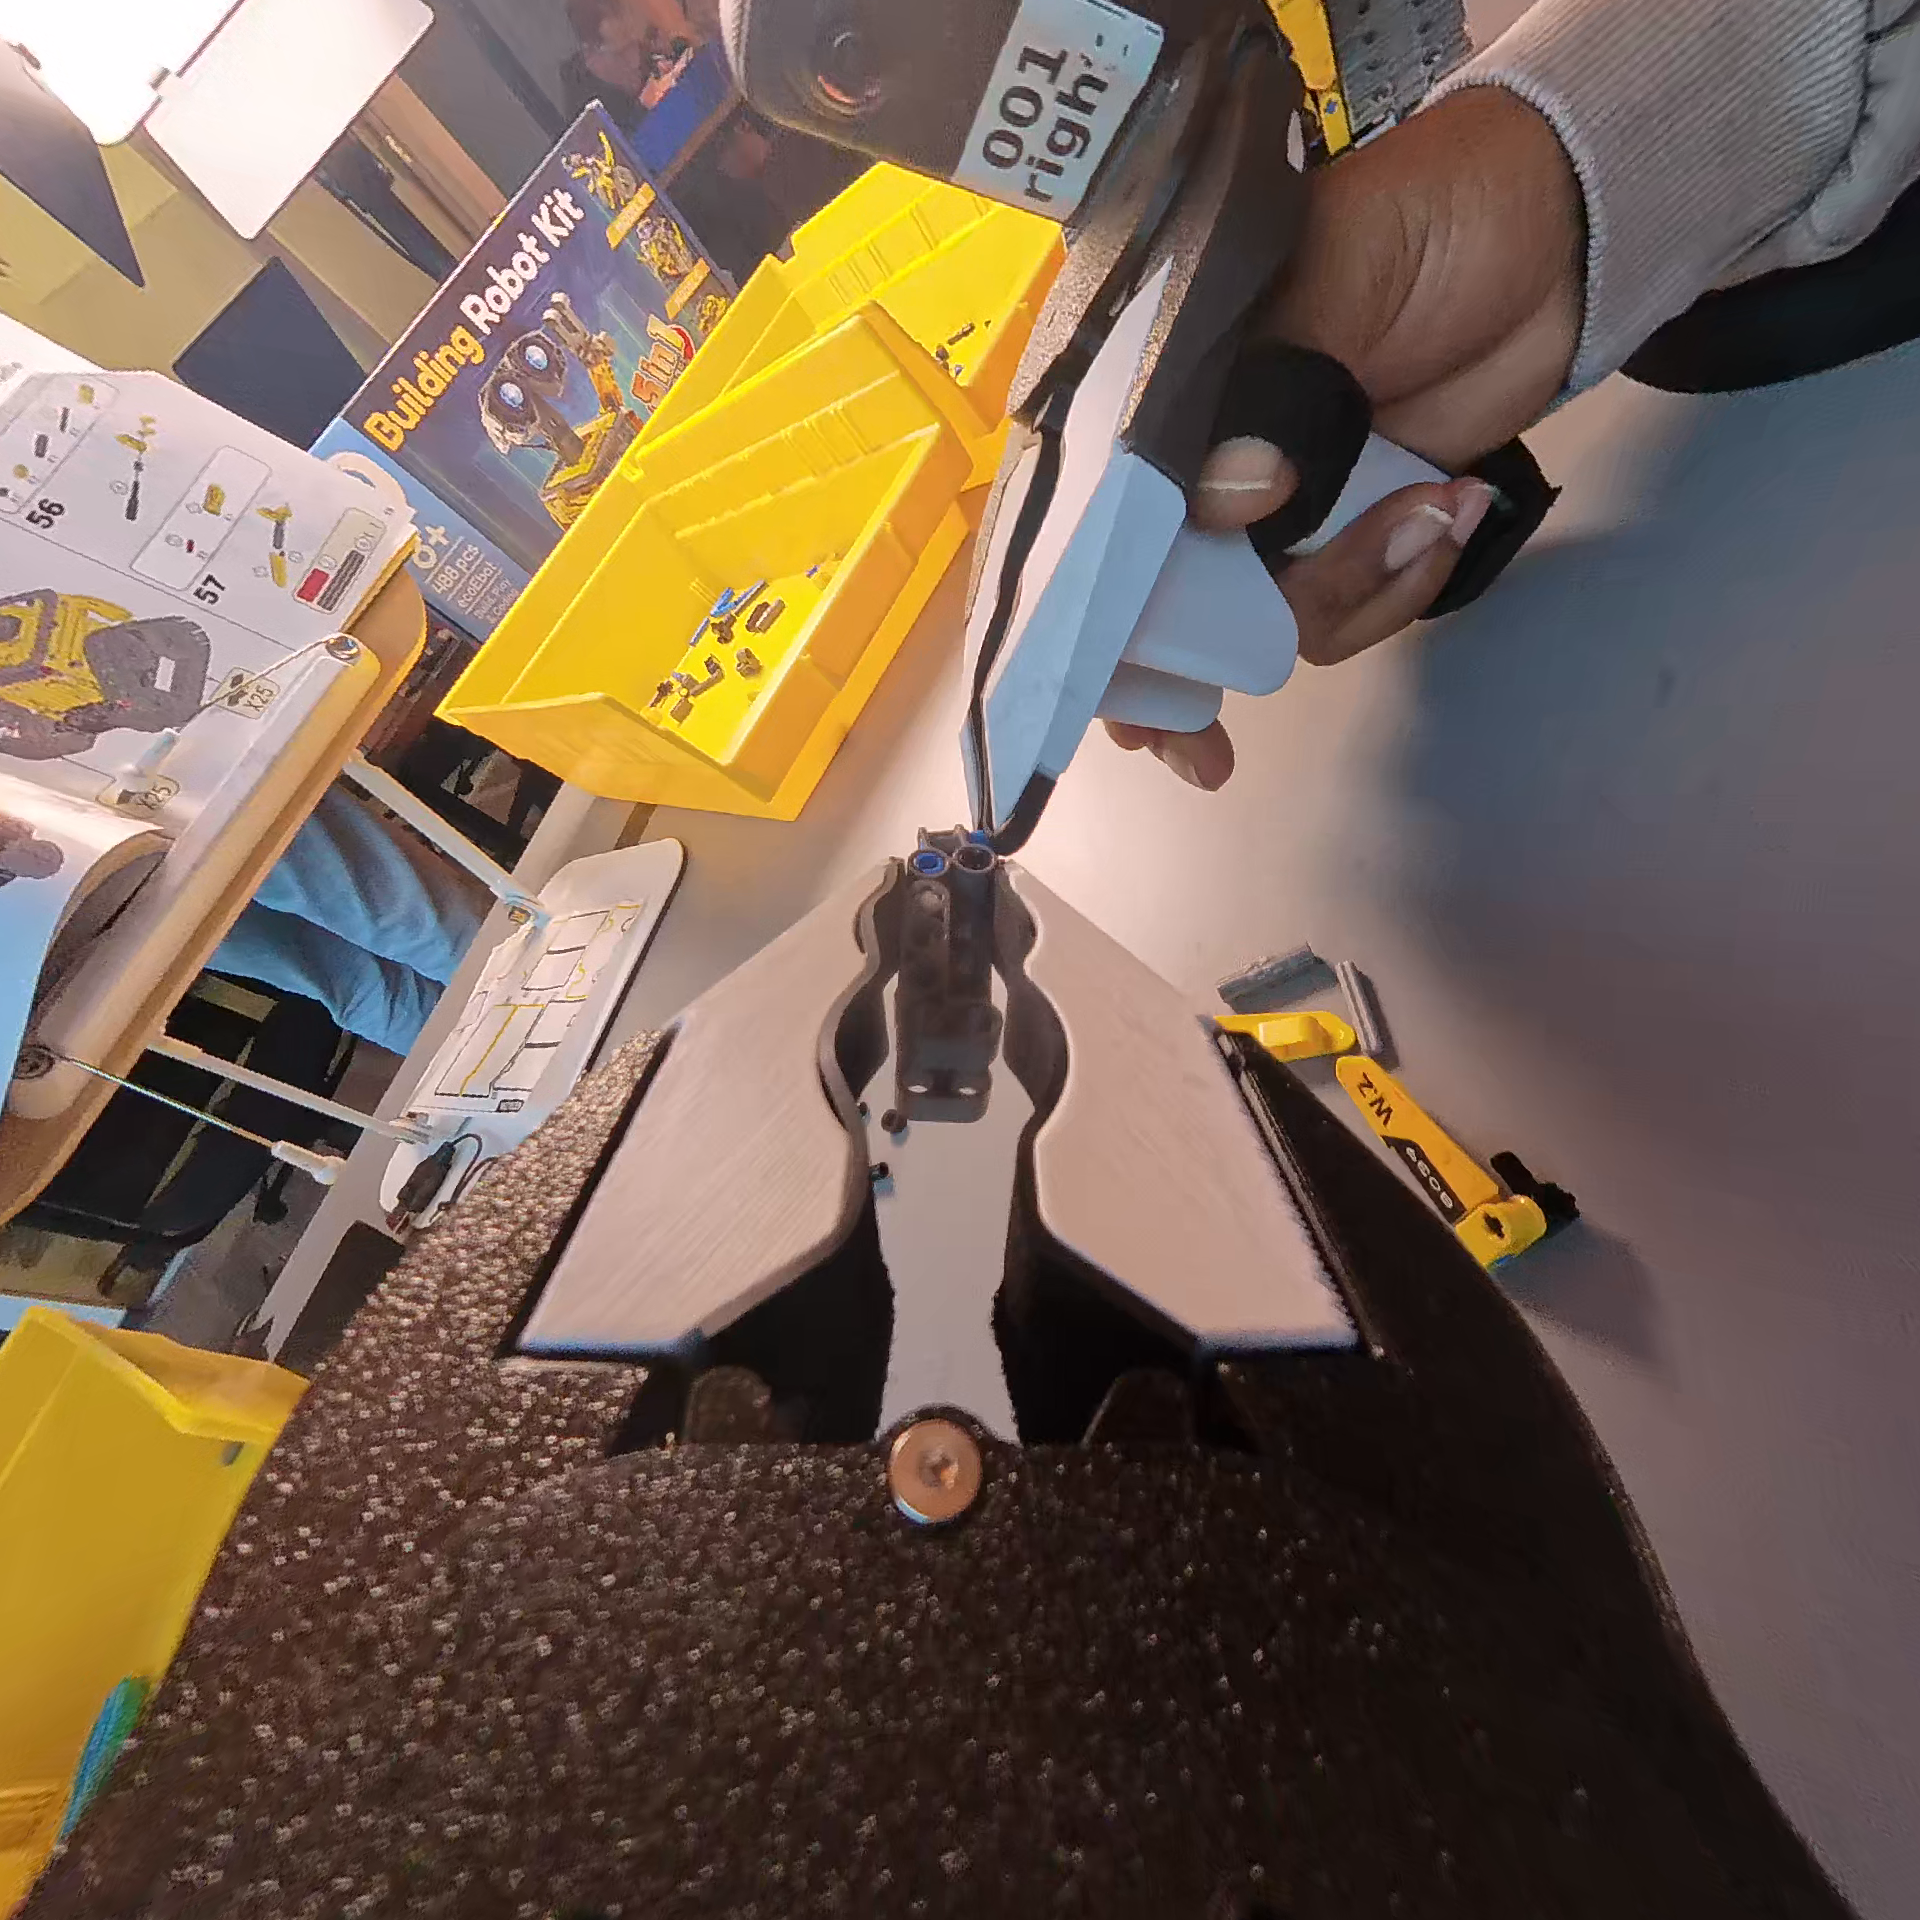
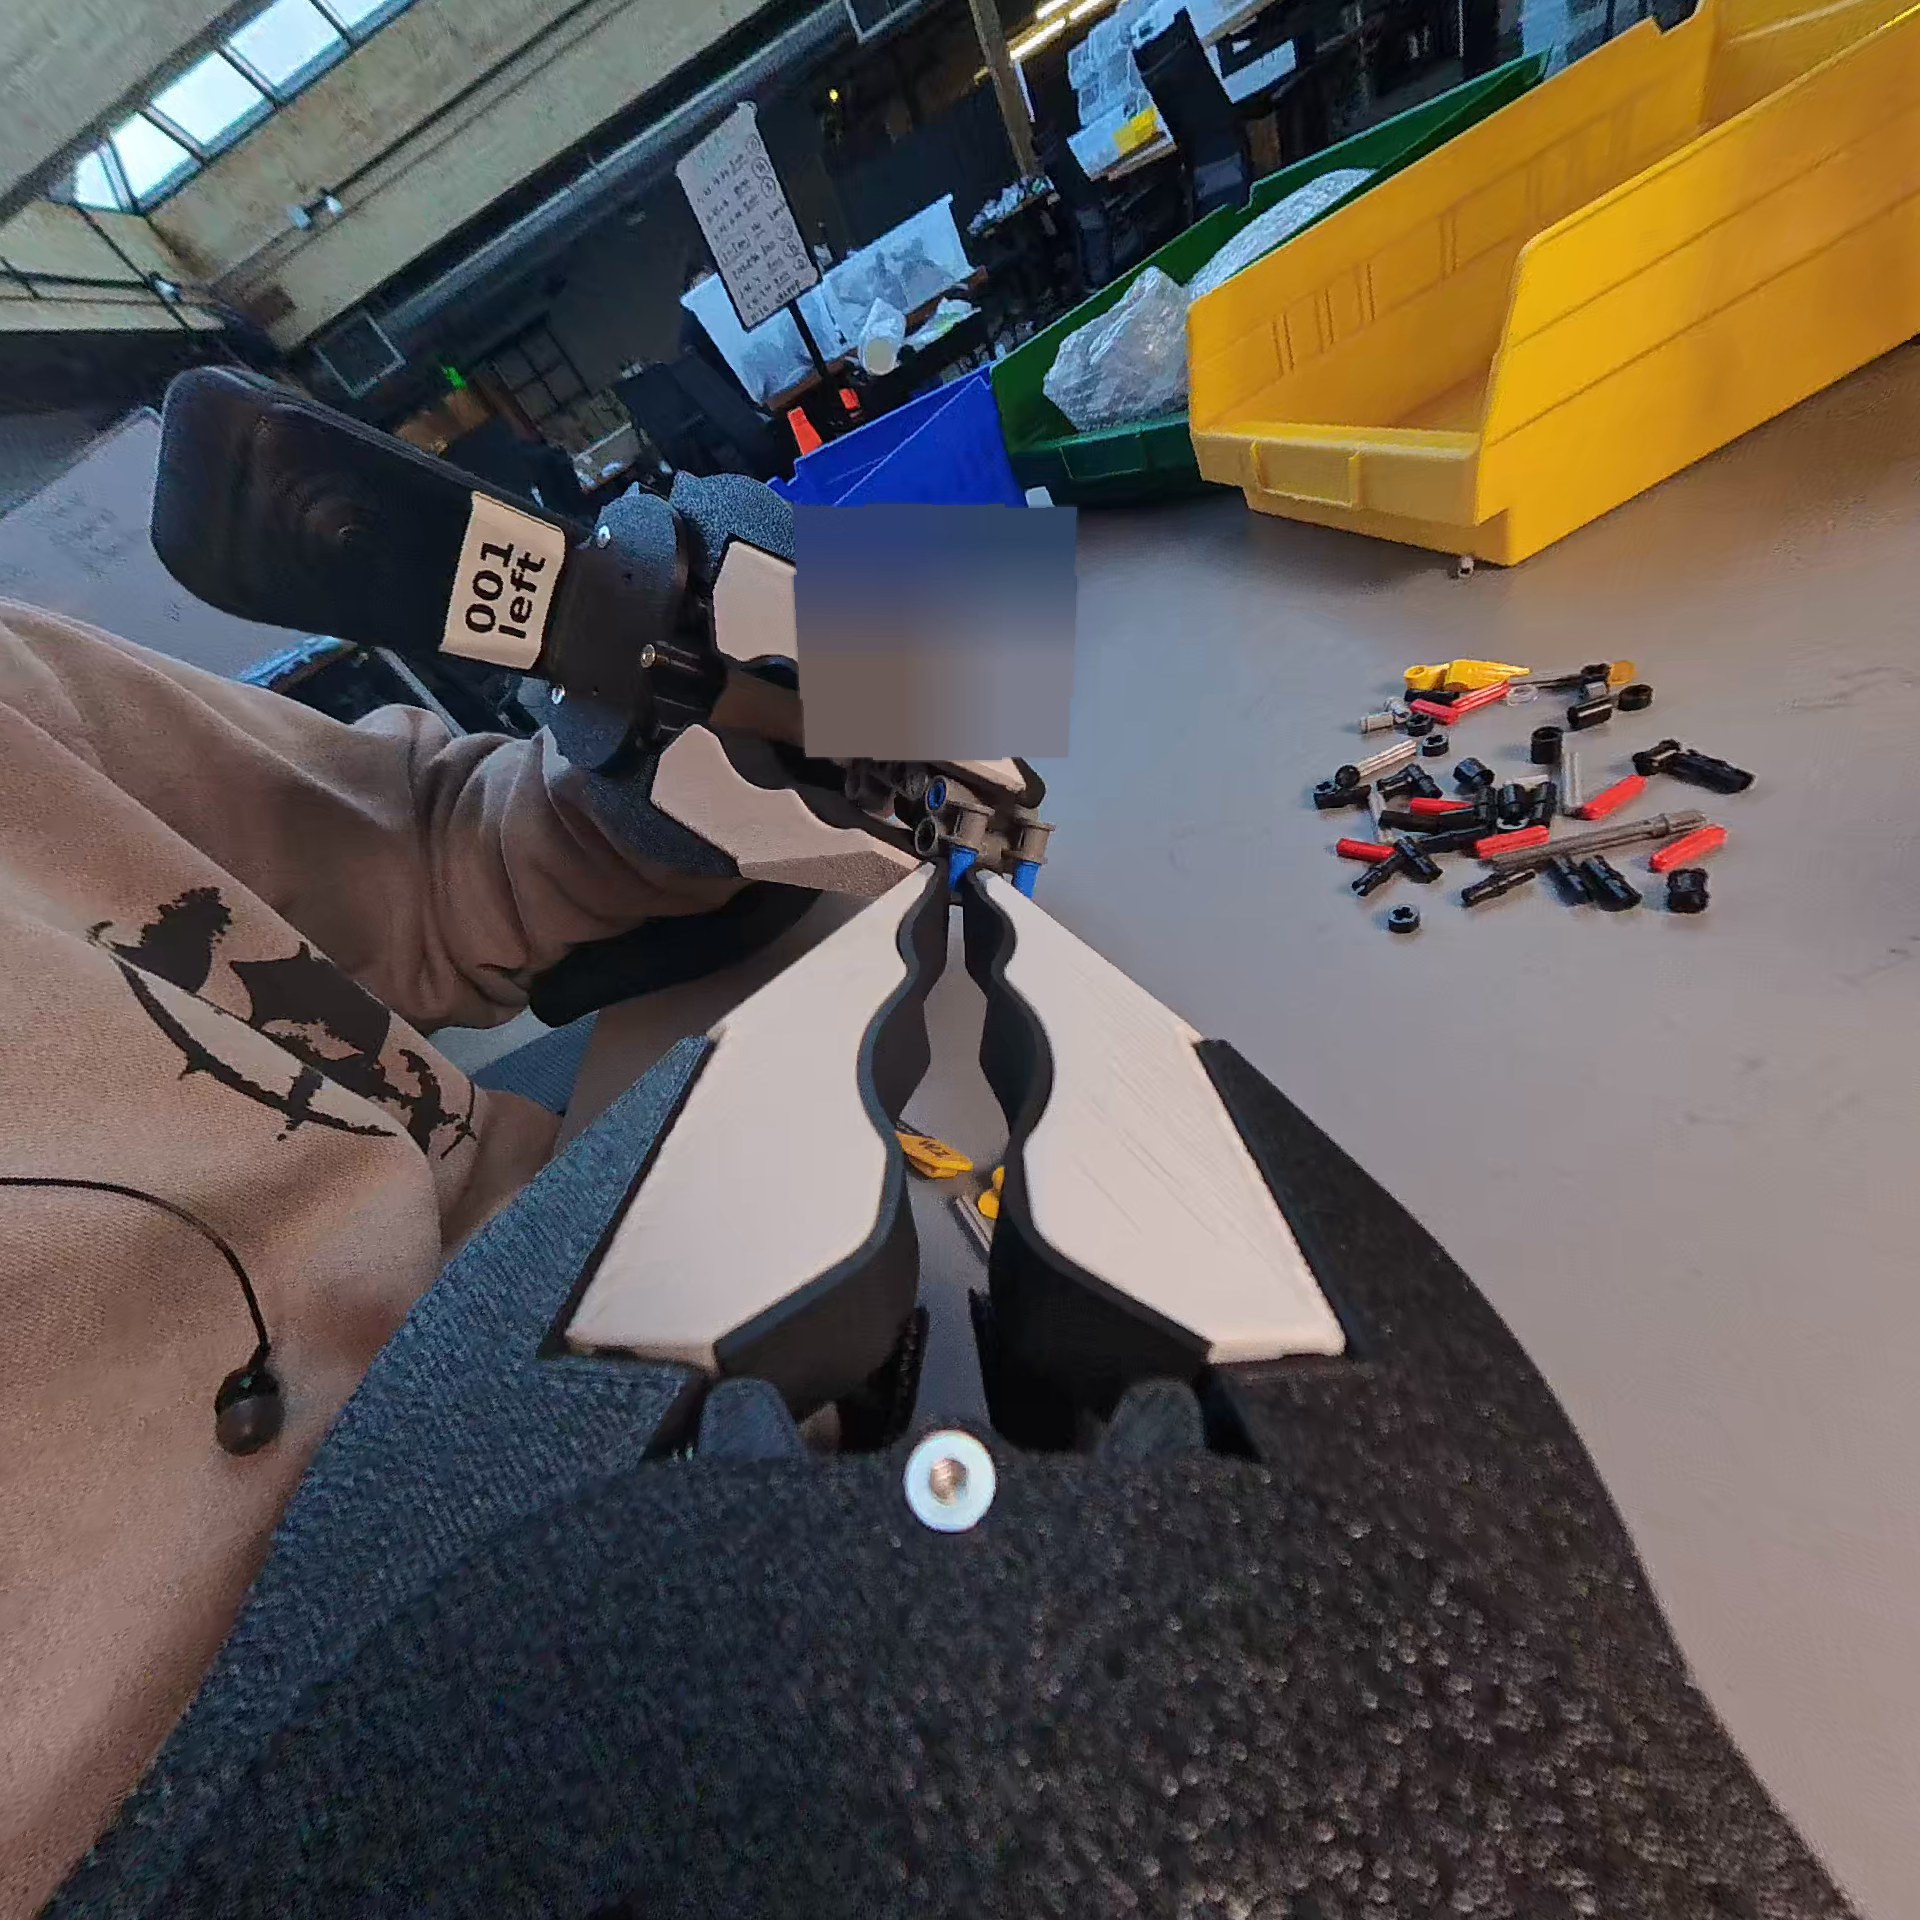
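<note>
Clamped in the left tool (image 1: 951,868), a black beam assembly (image 1: 943,977) lies lengthwise between its fingers, above the surface (image 1: 1558,831). Right tool (image 2: 958,878), pinched on a blue pin (image 2: 960,862), meets its far end.

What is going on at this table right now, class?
A person holds a two-finger gripper in each hand over a grey table. The left gripper is shut on a black building-block piece with blue pins. The right gripper meets it tip to tip, its fingers closed on a blue pin at that piece's end. Loose black, red and grey parts lie nearby, with a yellow bin behind and an open instruction booklet alongside.
</note>
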Tool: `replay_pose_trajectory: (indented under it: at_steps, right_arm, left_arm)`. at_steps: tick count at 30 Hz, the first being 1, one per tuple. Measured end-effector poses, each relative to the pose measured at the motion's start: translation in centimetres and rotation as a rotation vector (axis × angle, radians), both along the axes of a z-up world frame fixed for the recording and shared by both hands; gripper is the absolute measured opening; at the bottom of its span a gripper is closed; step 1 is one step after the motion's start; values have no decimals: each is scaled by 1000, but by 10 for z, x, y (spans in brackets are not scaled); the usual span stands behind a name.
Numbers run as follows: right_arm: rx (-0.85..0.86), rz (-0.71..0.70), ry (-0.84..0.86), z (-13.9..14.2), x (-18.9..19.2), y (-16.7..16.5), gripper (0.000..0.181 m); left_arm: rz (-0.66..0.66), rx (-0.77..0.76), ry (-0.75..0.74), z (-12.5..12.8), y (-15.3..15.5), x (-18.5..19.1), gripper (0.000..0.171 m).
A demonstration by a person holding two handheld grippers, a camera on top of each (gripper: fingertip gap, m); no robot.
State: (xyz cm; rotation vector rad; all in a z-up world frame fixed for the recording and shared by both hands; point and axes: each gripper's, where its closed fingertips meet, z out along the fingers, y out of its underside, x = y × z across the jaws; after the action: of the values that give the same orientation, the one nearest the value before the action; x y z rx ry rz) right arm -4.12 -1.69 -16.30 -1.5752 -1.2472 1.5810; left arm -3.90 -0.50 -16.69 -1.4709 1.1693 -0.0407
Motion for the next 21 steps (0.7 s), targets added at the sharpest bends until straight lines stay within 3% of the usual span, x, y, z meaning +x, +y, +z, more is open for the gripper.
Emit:
replay_pose_trajectory:
  at_steps: [5,10,17,21]
  right_arm:
    - [-38,6,28,7,4,2,0]
    - [-79,-6,7,2,8,7,0]
    - [210,-85,-37,0,7,13,1]
    - [344,-143,-39,1,6,17,3]
  left_arm:
    - [-2,7,-15,5,2,2,17]
    - [-21,-17,16,-9,-1,-5,17]
    - [42,-134,16,-27,6,-6,19]
    - [65,-181,-79,-21,10,-7,16]
